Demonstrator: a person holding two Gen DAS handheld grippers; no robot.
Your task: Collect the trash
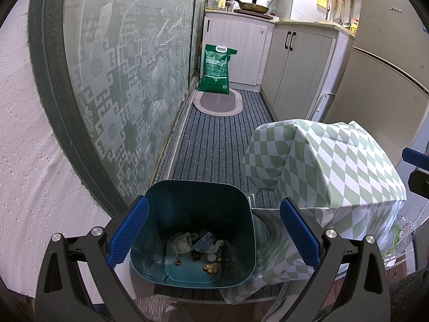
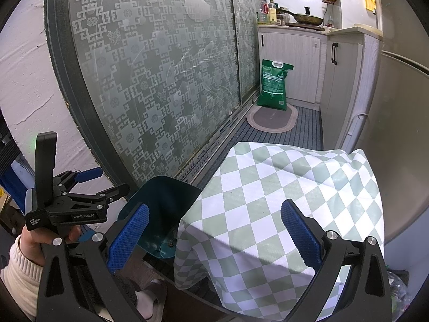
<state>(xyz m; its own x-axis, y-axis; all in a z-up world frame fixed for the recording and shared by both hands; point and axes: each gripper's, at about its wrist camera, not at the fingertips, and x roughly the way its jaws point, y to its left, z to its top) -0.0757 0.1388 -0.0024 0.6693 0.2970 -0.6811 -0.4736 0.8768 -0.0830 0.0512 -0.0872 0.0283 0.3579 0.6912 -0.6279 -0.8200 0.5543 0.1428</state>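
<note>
1. Trash point(image 1: 199, 244) lies at the bottom of a dark teal bin point(image 1: 161, 196), which stands on the striped floor mat just beside the patterned glass sliding door point(image 1: 128, 80). We see crumpled paper, a blue-and-white wrapper, a white cap and small brownish scraps; only the left wrist view looks into the bin.
2. Left gripper point(image 1: 213, 233) hangs above the bin mouth, its blue pads spread wide apart and empty, the pads at 9 and 3 o'clock of the trash.
3. Right gripper point(image 2: 213, 234) is likewise released, nothing between its pads. It looks onto a table draped in a green-and-white checked cloth point(image 2: 281, 193).
4. From the right wrist view the bin point(image 2: 163, 196) shows only its rim and inner wall, at 9 o'clock of the cloth; its contents are mostly hidden.
5. That view alone shows the left gripper point(image 2: 107, 182) from the side, held by a hand point(image 2: 40, 237) in a cream sleeve.
6. Both views show a green sack point(image 1: 215, 68) standing at 12 o'clock, against the far cabinets.
</note>
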